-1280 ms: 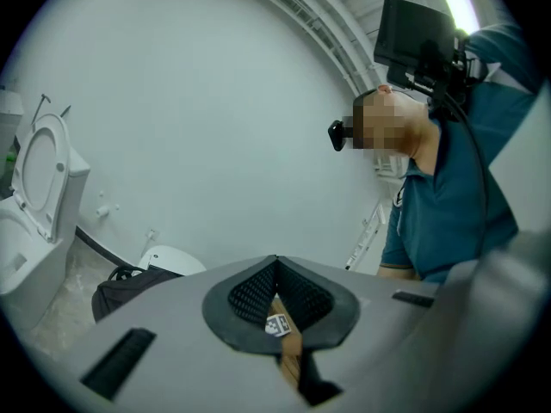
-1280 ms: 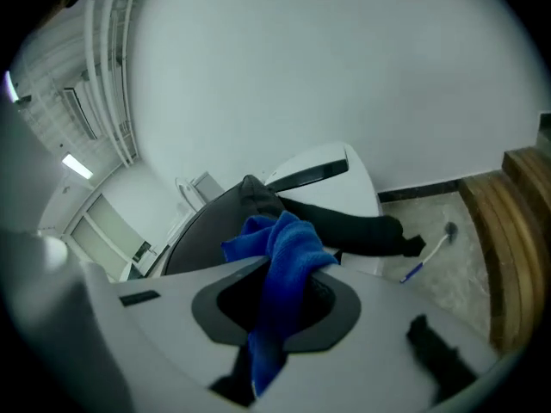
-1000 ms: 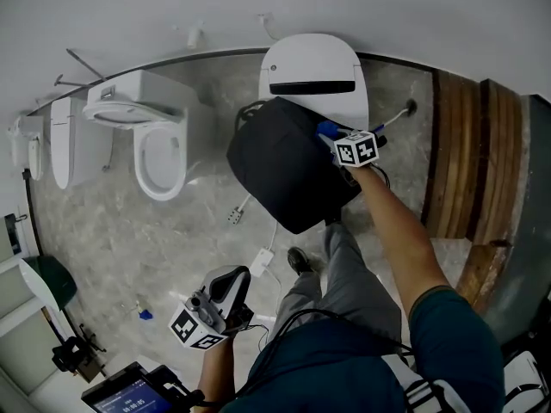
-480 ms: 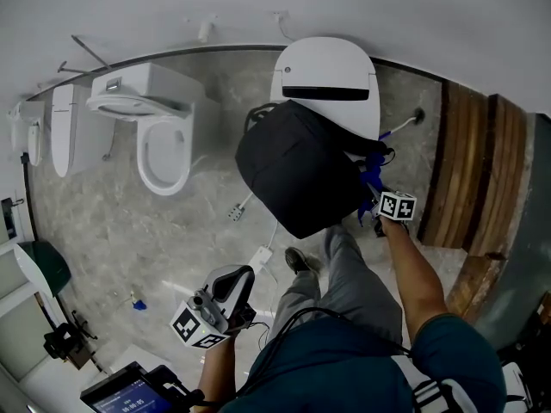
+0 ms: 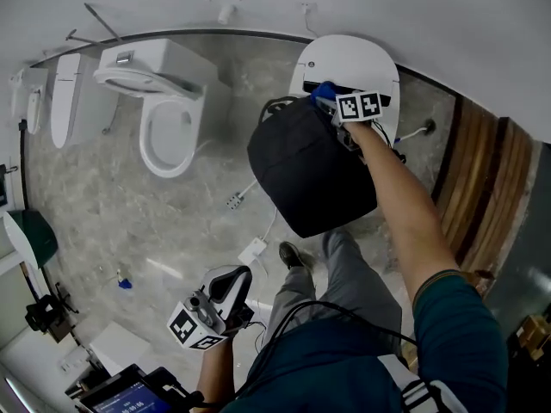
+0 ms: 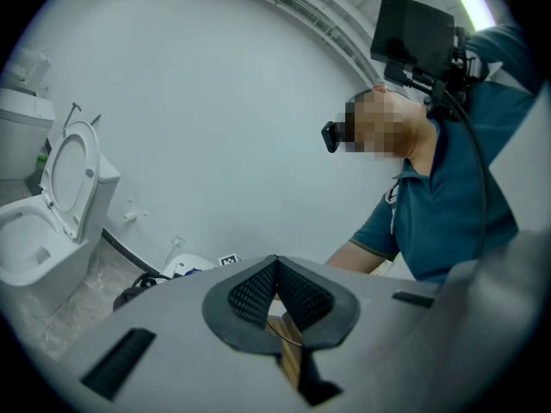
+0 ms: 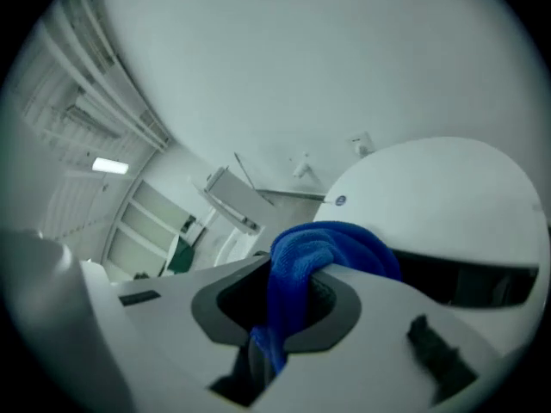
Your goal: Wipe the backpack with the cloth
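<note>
The right gripper clamps a blue terry cloth against the top edge of the black fabric backpack. The left gripper, pinched together and empty, is well apart from the backpack.

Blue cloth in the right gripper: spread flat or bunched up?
Bunched up. The blue terry cloth bulges as a wad out of the right gripper, whose jaws clamp it.

Right hand-held gripper clamped, arm outstretched, left hand-held gripper closed
</note>
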A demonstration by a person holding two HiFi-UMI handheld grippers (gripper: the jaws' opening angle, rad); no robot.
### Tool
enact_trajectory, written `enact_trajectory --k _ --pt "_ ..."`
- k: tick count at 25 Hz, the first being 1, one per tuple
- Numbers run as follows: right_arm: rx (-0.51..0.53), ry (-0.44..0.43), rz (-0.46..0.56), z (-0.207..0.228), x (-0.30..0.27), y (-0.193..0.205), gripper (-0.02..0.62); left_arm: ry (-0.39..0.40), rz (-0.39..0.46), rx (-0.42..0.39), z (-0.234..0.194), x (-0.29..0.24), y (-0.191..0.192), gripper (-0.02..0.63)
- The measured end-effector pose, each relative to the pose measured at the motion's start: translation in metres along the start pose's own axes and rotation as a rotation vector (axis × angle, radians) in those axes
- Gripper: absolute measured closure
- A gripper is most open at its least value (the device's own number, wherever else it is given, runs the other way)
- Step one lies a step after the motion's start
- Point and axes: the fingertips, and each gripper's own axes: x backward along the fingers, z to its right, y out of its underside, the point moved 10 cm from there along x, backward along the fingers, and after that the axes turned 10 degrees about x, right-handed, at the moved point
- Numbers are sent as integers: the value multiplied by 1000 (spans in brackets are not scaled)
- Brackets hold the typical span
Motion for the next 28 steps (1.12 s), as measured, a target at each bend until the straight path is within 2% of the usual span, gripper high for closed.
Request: enact_trajectory --k 2,4,7,10,11,12,14,16,19,21,23,25,28 --pt "162 12 -166 -16 -25 -24 557 -15 25 7 -4 8 3 603" --pt "387 45 -339 -33 -45 -33 557 -31 62 21 -2 14 11 603" --pt "750 66 -536 -67 -75 -33 556 -50 105 38 -1 27 18 603" --pt "1063 23 -713 -103 -111 -16 556 -77 149 45 -2 45 22 603" --pt "1107 -8 -750 -115 -123 -7 555 -89 166 49 -2 52 24 603" --pt "1105 -52 -767 -127 -135 2 555 -101 183 55 -2 59 27 603" --pt "1041 -110 -756 -154 -155 20 557 -127 217 66 -2 75 34 603" --pt "1074 -65 -750 -179 -169 31 557 -148 250 77 -3 94 42 603" --pt "1206 -27 -743 -215 -177 37 557 -174 292 92 -5 125 55 603" --pt "1378 -43 -752 -244 -179 43 557 -188 316 100 -4 144 63 603" --pt "1596 -71 -805 -274 -181 57 557 -195 342 104 -1 159 70 603" --pt "1819 -111 -919 -300 -181 89 557 -197 365 103 2 171 75 603" --pt "2168 -187 -1162 -322 -170 170 557 -200 390 100 6 189 79 603"
